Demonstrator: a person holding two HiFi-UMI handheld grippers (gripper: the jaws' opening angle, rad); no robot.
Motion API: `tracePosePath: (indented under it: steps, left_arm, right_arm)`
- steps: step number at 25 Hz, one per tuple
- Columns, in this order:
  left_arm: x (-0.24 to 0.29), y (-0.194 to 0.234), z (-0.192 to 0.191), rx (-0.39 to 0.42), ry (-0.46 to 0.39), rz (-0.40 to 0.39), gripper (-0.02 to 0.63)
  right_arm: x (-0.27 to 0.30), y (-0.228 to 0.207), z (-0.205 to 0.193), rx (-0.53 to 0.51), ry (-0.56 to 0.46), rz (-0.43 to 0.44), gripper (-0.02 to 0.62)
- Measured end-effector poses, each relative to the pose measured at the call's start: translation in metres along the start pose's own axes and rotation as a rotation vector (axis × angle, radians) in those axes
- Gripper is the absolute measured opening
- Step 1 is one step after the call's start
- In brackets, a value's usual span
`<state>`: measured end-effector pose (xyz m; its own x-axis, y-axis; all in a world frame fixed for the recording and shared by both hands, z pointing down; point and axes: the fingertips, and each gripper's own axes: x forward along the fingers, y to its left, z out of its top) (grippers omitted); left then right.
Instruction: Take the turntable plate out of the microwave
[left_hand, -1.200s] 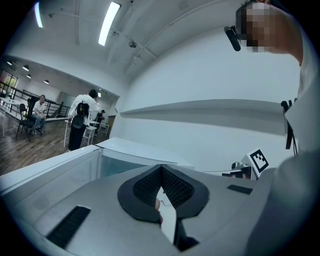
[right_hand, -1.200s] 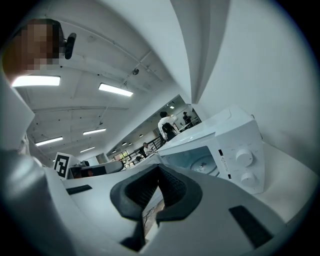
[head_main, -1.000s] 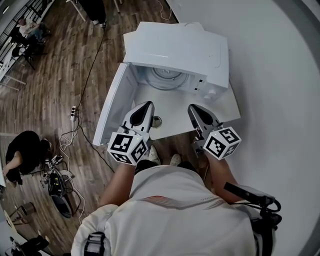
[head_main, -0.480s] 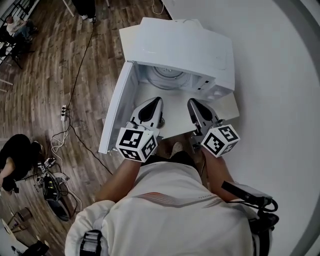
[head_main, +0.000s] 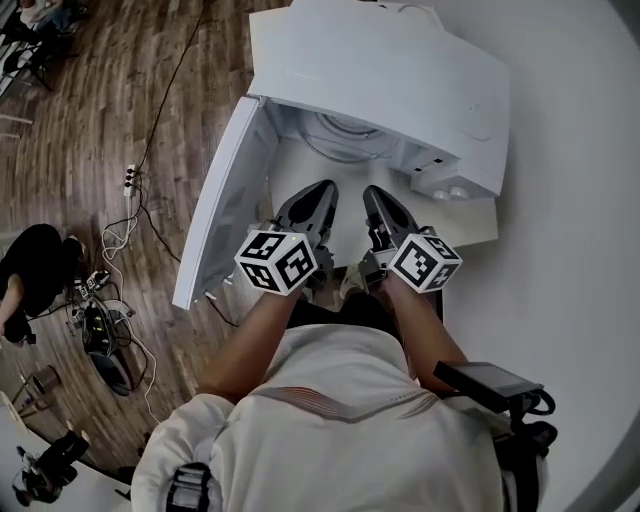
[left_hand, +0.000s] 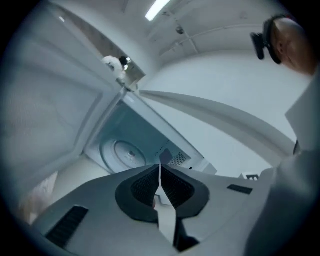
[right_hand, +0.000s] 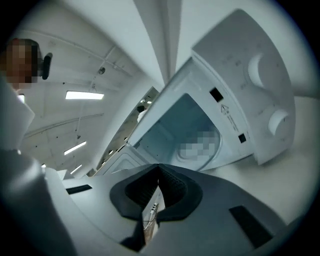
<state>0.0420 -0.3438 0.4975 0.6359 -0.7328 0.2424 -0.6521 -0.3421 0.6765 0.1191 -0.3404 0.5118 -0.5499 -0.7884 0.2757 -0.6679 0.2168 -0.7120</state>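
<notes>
We have the microwave (head_main: 385, 70) open, its door (head_main: 225, 205) swung out at 9 o'clock. The glass turntable plate (head_main: 345, 135) lies inside the cavity at 12 o'clock, untouched. Our left gripper (head_main: 320, 195) and right gripper (head_main: 373, 198) are both clenched on nothing, short of the opening. Reaching in, gripping and lifting out all remain.

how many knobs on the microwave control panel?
2. In the right gripper view, the upper knob and lower knob both sit on the microwave control panel. None looks hidden.
</notes>
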Motion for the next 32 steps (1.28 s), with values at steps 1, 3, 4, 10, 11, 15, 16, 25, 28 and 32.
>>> tracePosePath:
  steps: [1,3,4,10,11,15,16,25,28,32]
  left_arm:
    - [0.006,0.012,-0.006,-0.069,0.008,0.003,0.011]
    - [0.018,0.031,-0.016,-0.166,0.021,0.015,0.011]
    - [0.024,0.041,-0.02,-0.201,0.026,0.024,0.011]
    - [0.06,0.092,-0.057,-0.391,0.031,-0.004,0.082]
    - [0.062,0.094,-0.062,-0.423,0.031,-0.014,0.103]
    - [0.06,0.099,-0.07,-0.544,0.027,-0.036,0.174]
    - [0.06,0.1,-0.069,-0.564,0.025,-0.04,0.183]
    - [0.075,0.096,-0.059,-0.747,0.0,-0.081,0.202]
    - [0.077,0.102,-0.056,-0.792,0.0,-0.077,0.202]
    - [0.091,0.109,-0.057,-0.821,0.013,-0.08,0.201]
  right_arm:
    - [0.009,-0.008,-0.006,0.041,0.008,-0.003,0.005]
    - [0.025,-0.023,-0.014,0.121,0.021,-0.008,0.009]
    - [0.033,-0.03,-0.019,0.156,0.029,-0.009,0.017]
    - [0.068,-0.085,-0.051,0.339,0.068,0.003,0.097]
    - [0.068,-0.089,-0.055,0.368,0.065,0.006,0.106]
    - [0.068,-0.093,-0.058,0.476,0.042,0.038,0.16]
    - [0.069,-0.092,-0.057,0.495,0.036,0.048,0.167]
    - [0.074,-0.082,-0.045,0.629,-0.022,0.139,0.184]
    - [0.079,-0.08,-0.045,0.68,-0.033,0.148,0.184]
    - [0.093,-0.091,-0.042,0.731,-0.031,0.154,0.184]
